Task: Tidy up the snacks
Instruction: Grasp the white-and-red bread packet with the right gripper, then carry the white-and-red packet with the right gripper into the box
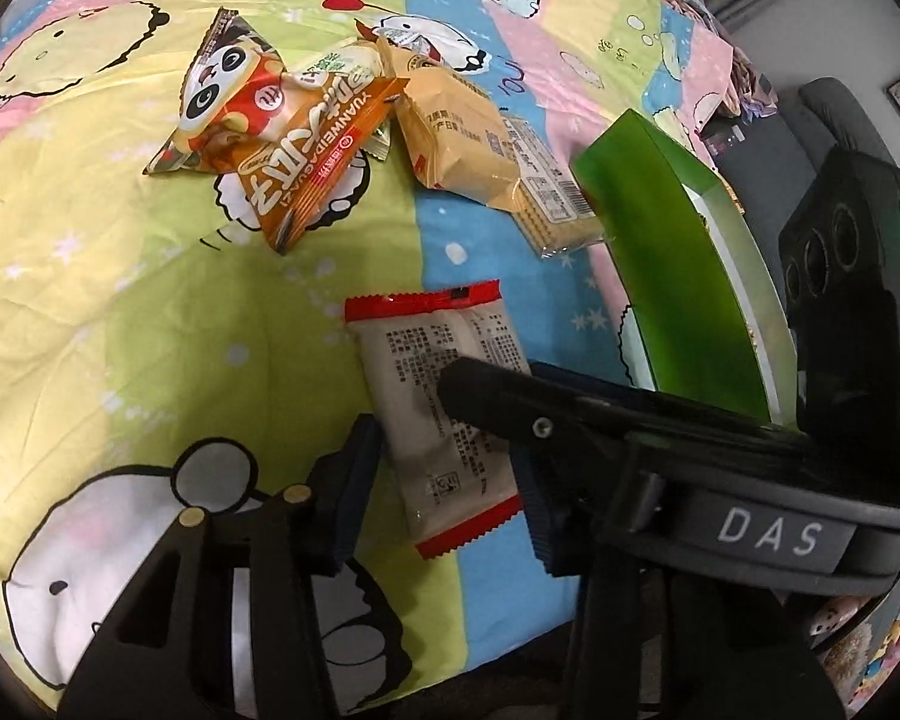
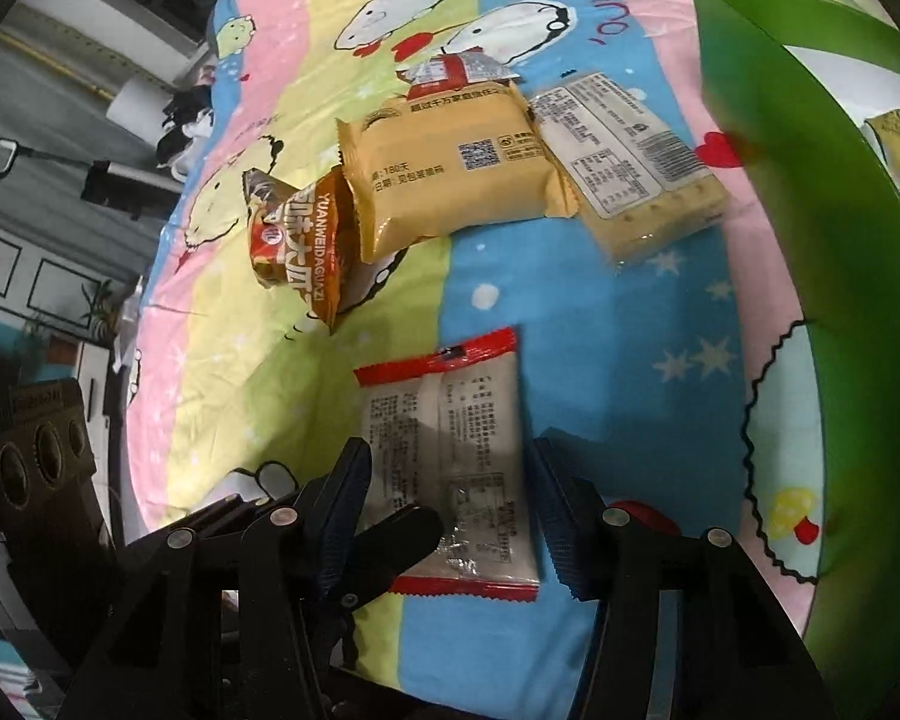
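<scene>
**Two grippers over one red-edged packet**

Both pairs of tongs are spread wide over the same snack. The white packet with red sealed ends [image 1: 444, 414] [image 2: 450, 468] lies flat on the cartoon-print bedsheet [image 1: 150, 312] [image 2: 618, 348], printed back side up. From the left wrist view, the left gripper [image 1: 444, 468] has its blue pads [image 1: 354, 492] either side of the packet's lower half, one pad off each long edge, neither pressing in. The right gripper [image 2: 450, 516] comes at it from the other side; one of its black fingers crosses the left wrist view and lies over the packet's middle. In the right wrist view its ridged blue pads [image 2: 555, 516] also flank the packet, jaws apart, with a finger of the left tool poking across the wrapper's lower left corner. Whether either tool touches the wrapper I cannot tell.

Farther up the bed sits the rest of the pile: an orange sunflower-seed bag [image 1: 312, 162] [image 2: 306, 246] partly under a panda-print pack [image 1: 222, 96], a tan packet [image 1: 456, 132] [image 2: 450, 180] overlapping it, and a clear-wrapped cracker pack [image 1: 552, 192] [image 2: 636, 180] just beside that. A green bin [image 1: 672, 264] [image 2: 822, 276] stands to the right, near the cracker pack and well apart from the red-edged packet. A yellowish wrapper shows inside it in the right wrist view.
</scene>
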A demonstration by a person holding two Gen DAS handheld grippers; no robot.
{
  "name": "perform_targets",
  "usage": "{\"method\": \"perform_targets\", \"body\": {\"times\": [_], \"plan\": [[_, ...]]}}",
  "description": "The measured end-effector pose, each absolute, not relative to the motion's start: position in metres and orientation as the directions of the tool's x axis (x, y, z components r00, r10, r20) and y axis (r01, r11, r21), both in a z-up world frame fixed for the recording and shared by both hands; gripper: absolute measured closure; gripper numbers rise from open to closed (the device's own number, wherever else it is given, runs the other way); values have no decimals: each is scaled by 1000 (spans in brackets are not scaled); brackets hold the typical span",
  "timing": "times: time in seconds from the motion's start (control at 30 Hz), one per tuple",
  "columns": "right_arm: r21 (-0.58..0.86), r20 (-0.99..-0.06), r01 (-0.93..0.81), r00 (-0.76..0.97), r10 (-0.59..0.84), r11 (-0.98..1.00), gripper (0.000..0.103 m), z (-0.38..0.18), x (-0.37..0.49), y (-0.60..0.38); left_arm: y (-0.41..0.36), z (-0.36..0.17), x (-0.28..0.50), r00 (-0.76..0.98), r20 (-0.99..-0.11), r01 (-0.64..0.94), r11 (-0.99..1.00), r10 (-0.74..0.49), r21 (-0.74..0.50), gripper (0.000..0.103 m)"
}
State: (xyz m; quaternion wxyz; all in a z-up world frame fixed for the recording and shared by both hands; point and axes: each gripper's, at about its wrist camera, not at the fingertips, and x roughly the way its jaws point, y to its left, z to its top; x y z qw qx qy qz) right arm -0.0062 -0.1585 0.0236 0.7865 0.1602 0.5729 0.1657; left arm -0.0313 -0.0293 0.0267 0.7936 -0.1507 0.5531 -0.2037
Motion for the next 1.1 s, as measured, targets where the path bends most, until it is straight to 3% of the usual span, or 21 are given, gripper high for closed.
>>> {"method": "perform_targets", "body": {"times": [0.27,0.67,0.9,1.1], "plan": [[381,-846,-100,362,390,919,50,47,-16,-156,-39,51,-45,392,-782,229,875,-485,-427,63],[335,-725,-111,604,331,936,50,130,-55,-184,-75,121,-65,525,-681,392,855,-510,-339,62],[290,-621,-76,744,248,954,50,171,-87,-221,-116,155,-72,526,-616,503,799,-586,-330,62],[315,-593,12,783,186,949,50,174,-98,-263,-163,158,-69,470,-636,575,759,-612,-306,63]]}}
